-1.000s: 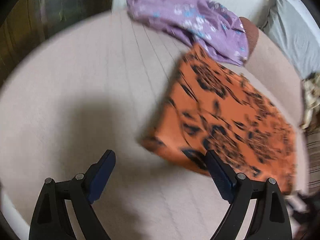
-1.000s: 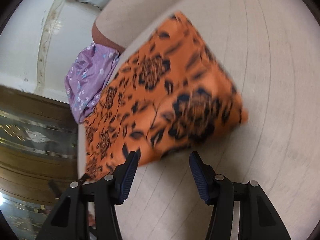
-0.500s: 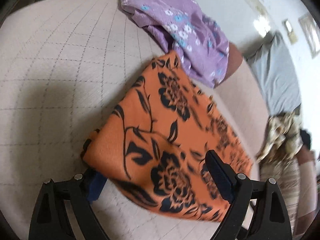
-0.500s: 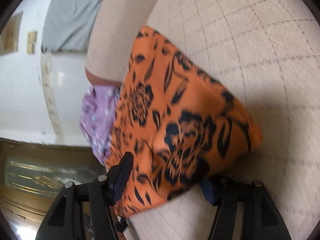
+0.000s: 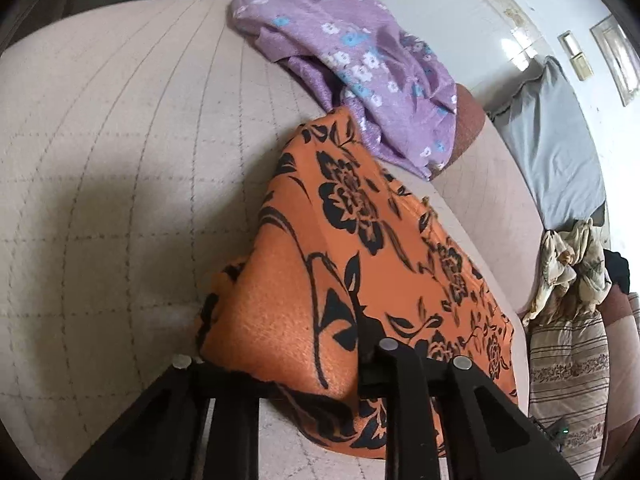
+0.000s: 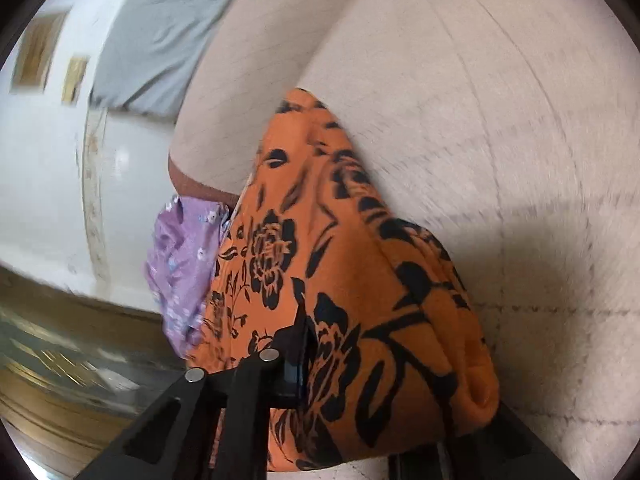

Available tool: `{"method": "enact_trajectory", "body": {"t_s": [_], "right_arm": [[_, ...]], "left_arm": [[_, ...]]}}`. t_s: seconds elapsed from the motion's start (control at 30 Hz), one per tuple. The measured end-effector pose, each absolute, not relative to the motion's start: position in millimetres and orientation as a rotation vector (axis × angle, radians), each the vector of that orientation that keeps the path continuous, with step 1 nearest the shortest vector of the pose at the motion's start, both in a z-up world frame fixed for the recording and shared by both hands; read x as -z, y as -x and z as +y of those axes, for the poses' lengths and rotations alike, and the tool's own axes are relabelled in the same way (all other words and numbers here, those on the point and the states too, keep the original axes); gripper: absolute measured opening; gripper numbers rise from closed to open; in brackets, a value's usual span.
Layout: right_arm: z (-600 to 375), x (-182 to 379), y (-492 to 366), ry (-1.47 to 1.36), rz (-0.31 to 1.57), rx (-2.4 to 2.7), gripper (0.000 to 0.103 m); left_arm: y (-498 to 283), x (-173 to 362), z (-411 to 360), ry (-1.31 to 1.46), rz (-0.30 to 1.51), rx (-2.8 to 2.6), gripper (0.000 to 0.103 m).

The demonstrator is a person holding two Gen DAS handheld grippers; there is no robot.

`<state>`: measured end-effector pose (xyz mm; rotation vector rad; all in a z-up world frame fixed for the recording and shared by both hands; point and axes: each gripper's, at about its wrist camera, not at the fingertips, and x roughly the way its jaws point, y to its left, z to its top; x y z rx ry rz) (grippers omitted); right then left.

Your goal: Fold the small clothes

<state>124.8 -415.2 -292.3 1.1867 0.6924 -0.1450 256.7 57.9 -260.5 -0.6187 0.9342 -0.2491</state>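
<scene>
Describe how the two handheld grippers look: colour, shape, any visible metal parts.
Both the left gripper and the right gripper have matte black angular frames with triangular cut-outs and round silver pins at the joints. A dark blue pad shows on one of the right gripper's fingers. No cables or sleeves are visible.

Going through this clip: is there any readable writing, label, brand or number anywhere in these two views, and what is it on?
None can be read.
orange floral cloth: black flower print only, no tag showing.
purple floral cloth: flower print only.
framed pieces on the wall: too small and blurred to tell whether they carry text.
</scene>
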Motion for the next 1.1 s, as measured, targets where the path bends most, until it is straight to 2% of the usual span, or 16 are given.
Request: {"method": "enact_trajectory", "body": {"t_s": [0.27,0.4,0.53,0.63,0.67,0.77,0.87,1.0,1.03,1.1], "right_arm": [[-389,229,-107,-0.871,0.584,0.205,0.013],[-391,214,-84,-0.862,0.571,0.209,0.013],[-395,208,-47,-0.878,0.597,0.194,0.013],[-390,225,-29,-0.877,0.686,0.192,0.013],[-390,239,-31,-0.911,0.749,0.2,0.013],[-400,258,-39,-0.983,0.827,0.208,0.018],[-410,263,-36,-1.083,0.813,0.2,0.022],[-415,267,-26,-1.143,0.789,0.222,0.03],[-415,268,-24,-1.156,0.785,0.226,0.032],[-417,274,-13,-1.182,0.779,0.239,0.054]], "left_arm": [[-232,225,55,0.58,0.852,0.316,0.018],[-208,218,62,0.559,0.868,0.33,0.018],[-191,231,70,0.523,0.965,0.302,0.019],[-191,242,69,0.44,1.029,0.259,0.026],[-193,246,71,0.433,1.058,0.232,0.035],[-190,245,90,0.499,1.084,0.178,0.04],[-172,222,101,0.436,0.972,0.071,0.048],[-155,189,99,0.318,0.793,0.047,0.05],[-155,183,93,0.286,0.762,0.071,0.057],[-154,181,79,0.243,0.738,0.131,0.06]]}}
